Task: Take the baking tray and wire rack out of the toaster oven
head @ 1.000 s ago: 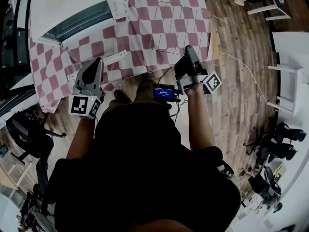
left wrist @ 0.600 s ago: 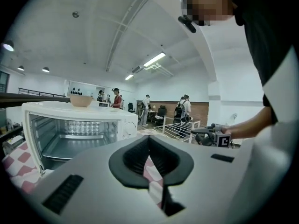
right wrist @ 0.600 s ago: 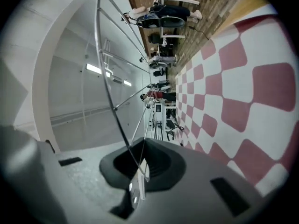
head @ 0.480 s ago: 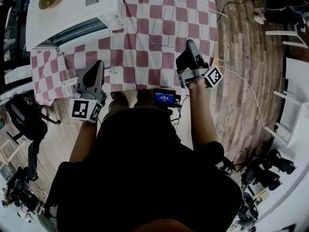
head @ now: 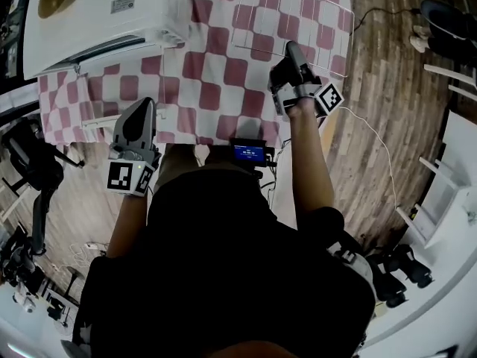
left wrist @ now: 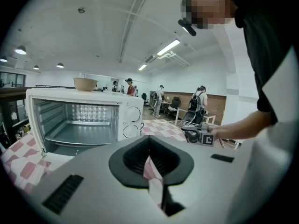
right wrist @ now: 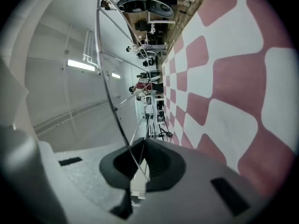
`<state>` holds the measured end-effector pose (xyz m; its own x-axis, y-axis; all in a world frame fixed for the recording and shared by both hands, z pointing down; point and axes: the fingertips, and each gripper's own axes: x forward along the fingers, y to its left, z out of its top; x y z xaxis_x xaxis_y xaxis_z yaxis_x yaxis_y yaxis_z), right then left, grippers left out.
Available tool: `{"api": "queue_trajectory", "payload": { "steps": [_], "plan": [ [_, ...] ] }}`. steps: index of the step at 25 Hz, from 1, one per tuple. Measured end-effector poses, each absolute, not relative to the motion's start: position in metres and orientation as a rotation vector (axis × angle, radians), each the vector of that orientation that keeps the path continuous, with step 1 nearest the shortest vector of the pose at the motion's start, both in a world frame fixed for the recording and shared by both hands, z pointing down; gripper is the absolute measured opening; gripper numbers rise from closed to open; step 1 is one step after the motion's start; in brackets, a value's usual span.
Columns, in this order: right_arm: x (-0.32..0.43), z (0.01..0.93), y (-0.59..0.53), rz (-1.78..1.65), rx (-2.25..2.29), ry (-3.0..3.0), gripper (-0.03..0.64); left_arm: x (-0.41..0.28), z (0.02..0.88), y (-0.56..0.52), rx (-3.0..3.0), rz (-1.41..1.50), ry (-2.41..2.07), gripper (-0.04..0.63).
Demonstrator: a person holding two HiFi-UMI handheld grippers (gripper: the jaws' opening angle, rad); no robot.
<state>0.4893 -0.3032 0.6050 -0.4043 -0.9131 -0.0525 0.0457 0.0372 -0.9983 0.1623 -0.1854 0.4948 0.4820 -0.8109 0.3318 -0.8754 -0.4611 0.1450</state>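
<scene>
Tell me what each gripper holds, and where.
Right gripper: thin silver wire rack, pinched at its near edge wire. Left gripper: nothing, jaws together.

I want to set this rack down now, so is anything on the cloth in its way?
Nothing visible is. The right gripper is shut on the near edge of the wire rack, and only bare checked tablecloth lies around it. The toaster oven stands well off to its left.

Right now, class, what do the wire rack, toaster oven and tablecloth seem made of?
Wire rack: thin bare metal, probably steel, glinting silver.
Toaster oven: white painted metal, probably; smooth, glossy casing.
Tablecloth: red-and-white checked fabric or vinyl; it drapes over the edge.
</scene>
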Motion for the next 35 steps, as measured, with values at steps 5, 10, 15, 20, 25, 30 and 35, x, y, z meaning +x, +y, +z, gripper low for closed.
{"api": "queue_trajectory", "payload": {
  "steps": [5, 10, 15, 20, 25, 30, 35],
  "plan": [
    [0.494, 0.632, -0.33, -1.543, -0.933, 1.491, 0.002, 0.17, 0.506, -0.186, 2.403, 0.353, -1.427, -0.006],
    [0.5, 0.659, -0.345, -1.606, -0.942, 1.415, 0.002, 0.171, 0.517, -0.184, 2.363, 0.382, -1.445, -0.006],
    [0.504, 0.675, -0.356, -1.648, -0.969, 1.417, 0.002, 0.176, 0.524, -0.179, 2.339, 0.403, -1.434, -0.006],
    [0.502, 0.688, -0.36, -1.695, -1.06, 1.431, 0.002, 0.181, 0.522, -0.182, 2.346, 0.373, -1.42, -0.006],
    [0.504, 0.7, -0.359, -1.724, -1.194, 1.43, 0.003, 0.185, 0.521, -0.183, 2.359, 0.393, -1.406, -0.006],
    [0.502, 0.693, -0.358, -1.721, -1.261, 1.448, 0.078, 0.188, 0.518, -0.182, 2.373, 0.387, -1.388, -0.006],
    [0.509, 0.694, -0.346, -1.741, -1.382, 1.398, 0.165, 0.189, 0.519, -0.179, 2.388, 0.384, -1.364, -0.006]
  ]
}}
